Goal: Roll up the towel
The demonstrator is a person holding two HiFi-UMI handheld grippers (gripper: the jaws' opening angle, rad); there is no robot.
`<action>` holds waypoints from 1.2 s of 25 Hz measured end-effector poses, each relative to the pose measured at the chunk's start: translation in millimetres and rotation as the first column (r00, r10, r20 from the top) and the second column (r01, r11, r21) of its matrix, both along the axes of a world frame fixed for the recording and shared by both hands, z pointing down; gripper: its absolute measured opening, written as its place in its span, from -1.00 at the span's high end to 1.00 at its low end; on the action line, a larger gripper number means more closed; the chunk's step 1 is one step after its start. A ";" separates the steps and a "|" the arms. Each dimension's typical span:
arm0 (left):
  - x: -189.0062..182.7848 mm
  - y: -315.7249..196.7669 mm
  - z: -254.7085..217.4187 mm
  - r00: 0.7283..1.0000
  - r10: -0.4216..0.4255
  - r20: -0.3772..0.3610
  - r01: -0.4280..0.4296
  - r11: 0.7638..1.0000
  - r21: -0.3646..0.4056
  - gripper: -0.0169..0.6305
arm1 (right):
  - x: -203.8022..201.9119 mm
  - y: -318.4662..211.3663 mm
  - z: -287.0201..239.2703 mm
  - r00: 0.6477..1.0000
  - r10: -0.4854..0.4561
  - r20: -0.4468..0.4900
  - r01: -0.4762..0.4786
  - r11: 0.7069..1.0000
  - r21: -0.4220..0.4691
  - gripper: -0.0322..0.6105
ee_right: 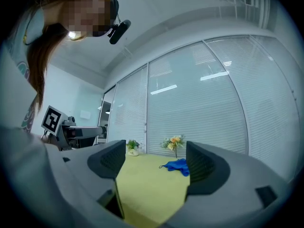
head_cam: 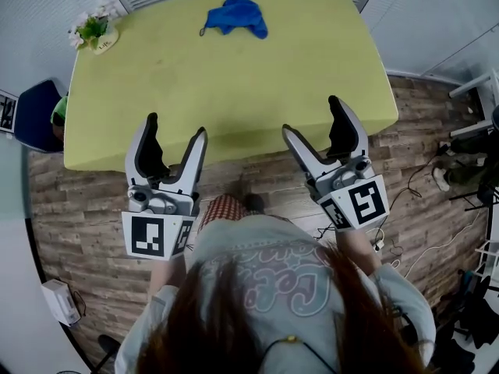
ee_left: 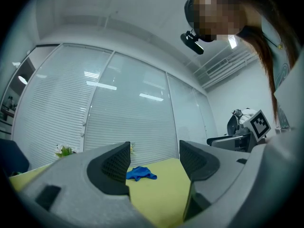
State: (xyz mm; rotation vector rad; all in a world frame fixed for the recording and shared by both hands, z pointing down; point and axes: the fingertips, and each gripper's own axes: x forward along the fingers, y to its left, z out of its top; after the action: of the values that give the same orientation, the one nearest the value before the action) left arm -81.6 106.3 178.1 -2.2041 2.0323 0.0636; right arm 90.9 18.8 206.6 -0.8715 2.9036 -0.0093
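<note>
Tabletop (head_cam: 226,84), yellow-green, broad, mostly bare. Left claw (head_cam: 177,125), jaws spread wide with nothing between them, raised over the tabletop's near edge. Right claw (head_cam: 311,114), likewise released and empty, level with it at the same edge. Both are apparently readied for a reach inward, with rolling not yet begun. Towel (head_cam: 236,15), blue, crumpled in a loose heap near the tabletop's far edge, well apart from both claws; judged to need spreading flat first. Flower pot (head_cam: 95,33), small, on the tabletop's far left corner, away from the towel.
</note>
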 end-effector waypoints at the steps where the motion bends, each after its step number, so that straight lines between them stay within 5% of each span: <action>1: 0.4 -0.1 0.0 1.000 0.001 0.000 -0.001 1.000 -0.003 0.04 | -0.5 0.3 0.6 1.000 -0.002 0.000 0.002 1.000 -0.002 -0.29; 13: -46.2 -53.4 28.8 0.995 -0.025 0.099 0.033 0.997 -0.074 0.04 | -22.6 -48.2 28.8 0.996 0.004 -0.087 -0.006 1.000 -0.017 -0.29; 30: -118.7 -194.2 93.6 0.983 0.031 0.183 0.010 0.976 -0.216 0.04 | -82.5 -167.6 84.5 0.967 0.065 -0.246 -0.086 0.993 -0.077 -0.26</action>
State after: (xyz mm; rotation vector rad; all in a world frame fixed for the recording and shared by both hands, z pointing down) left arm -200.3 -87.8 271.7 -2.2450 2.0079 -0.3660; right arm 8.5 -148.8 291.1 -1.0683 3.1139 -0.0239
